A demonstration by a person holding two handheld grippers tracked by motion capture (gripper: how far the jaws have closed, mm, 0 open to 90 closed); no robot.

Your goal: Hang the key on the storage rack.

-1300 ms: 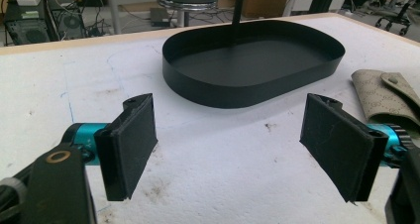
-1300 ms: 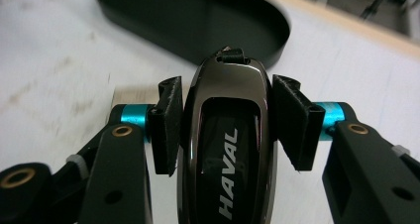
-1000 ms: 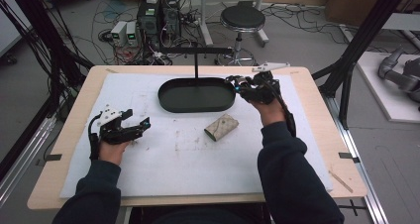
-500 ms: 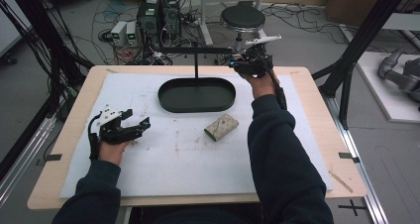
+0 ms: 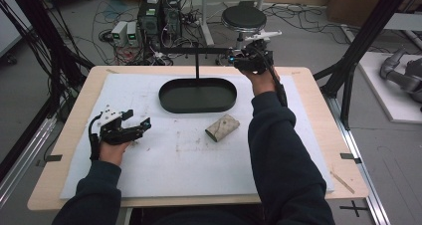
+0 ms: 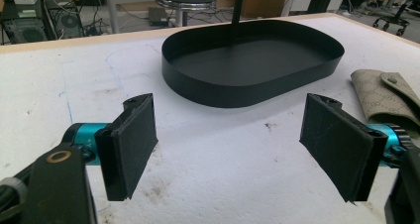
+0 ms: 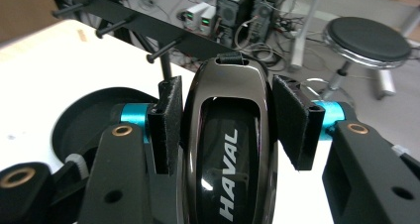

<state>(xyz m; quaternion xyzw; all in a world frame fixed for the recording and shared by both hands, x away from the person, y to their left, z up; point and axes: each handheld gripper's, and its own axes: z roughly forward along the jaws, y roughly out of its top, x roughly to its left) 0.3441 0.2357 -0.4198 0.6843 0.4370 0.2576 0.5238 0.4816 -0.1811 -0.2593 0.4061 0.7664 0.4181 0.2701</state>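
glossy black key fob (image 7: 229, 140) — lettered "haval", probably unreadable from above — clamped in right gripper (image 7: 229, 122) jaws; left gripper (image 6: 240, 149) jaws gape.

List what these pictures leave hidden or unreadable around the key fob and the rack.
- Key fob: lower end cut off by the right gripper view's bottom edge; sides covered by the right hand-held gripper pads.
- Peg rack: left end leaves the frame.
- Beige pouch: cropped at the left gripper view's right edge.

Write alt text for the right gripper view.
The right gripper is shut on a glossy black car key fob marked HAVAL, held between its two black pads. Behind it a black rack with pegs stands over a black oval tray on the white table, with a round stool farther back.
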